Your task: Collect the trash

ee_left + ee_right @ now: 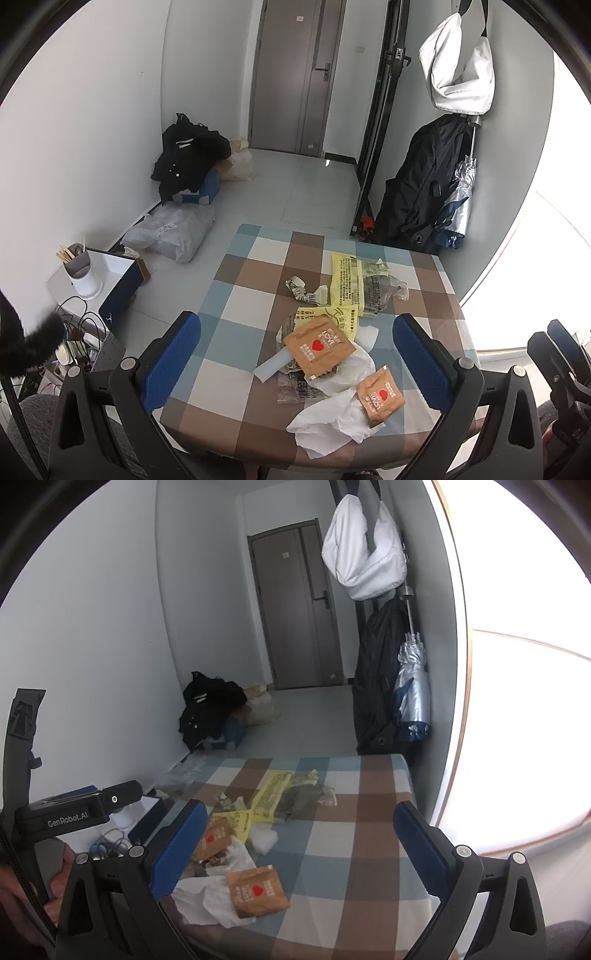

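Brown wrappers (317,345) on checked table (240,258) — between left tool's (297,356) spread fingers; right tool (299,843) agape

Two brown packets (318,348) (380,400), two yellow wrappers (345,280) (332,314), one checked table (236,417).

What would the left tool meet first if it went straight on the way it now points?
Probably the larger brown heart-printed packet, lying on the litter pile on the checkered table. The left tool is open, and the packet sits about midway between its fingers. Depth is hard to judge through the fisheye lens, so the white paper nearer the camera might touch first.
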The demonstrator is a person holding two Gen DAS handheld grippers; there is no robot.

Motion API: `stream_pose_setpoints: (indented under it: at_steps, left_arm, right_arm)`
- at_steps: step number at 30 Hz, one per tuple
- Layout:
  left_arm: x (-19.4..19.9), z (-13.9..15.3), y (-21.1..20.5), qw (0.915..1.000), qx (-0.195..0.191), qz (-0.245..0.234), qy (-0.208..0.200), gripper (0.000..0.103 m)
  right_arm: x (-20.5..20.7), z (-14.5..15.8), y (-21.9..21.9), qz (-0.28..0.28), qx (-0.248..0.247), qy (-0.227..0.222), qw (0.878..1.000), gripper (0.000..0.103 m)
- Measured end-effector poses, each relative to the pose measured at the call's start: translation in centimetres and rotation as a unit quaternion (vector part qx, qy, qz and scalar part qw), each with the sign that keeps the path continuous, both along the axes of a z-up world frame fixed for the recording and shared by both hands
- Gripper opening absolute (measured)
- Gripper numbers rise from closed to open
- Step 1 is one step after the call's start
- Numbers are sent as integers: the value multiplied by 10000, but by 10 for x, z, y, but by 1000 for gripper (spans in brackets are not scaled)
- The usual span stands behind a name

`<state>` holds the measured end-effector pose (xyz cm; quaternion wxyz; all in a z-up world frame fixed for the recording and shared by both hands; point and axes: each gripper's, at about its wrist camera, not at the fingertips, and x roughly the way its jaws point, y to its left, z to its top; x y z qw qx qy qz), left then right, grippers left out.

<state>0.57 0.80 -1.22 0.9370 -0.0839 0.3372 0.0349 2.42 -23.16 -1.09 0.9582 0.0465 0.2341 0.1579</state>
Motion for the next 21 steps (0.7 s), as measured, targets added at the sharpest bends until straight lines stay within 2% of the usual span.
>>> stream_pose_setpoints:
  at_steps: [16, 21]
  left_arm:
    - [0, -2, 1, 10000, 39, -11, 23, 102]
    - [8, -8, -1, 9998, -40, -135, 135, 102]
  right_arm:
    - [3, -1, 0, 76, 6, 48, 10000, 102]
    - [8, -5, 2, 81, -189, 222, 9995, 102]
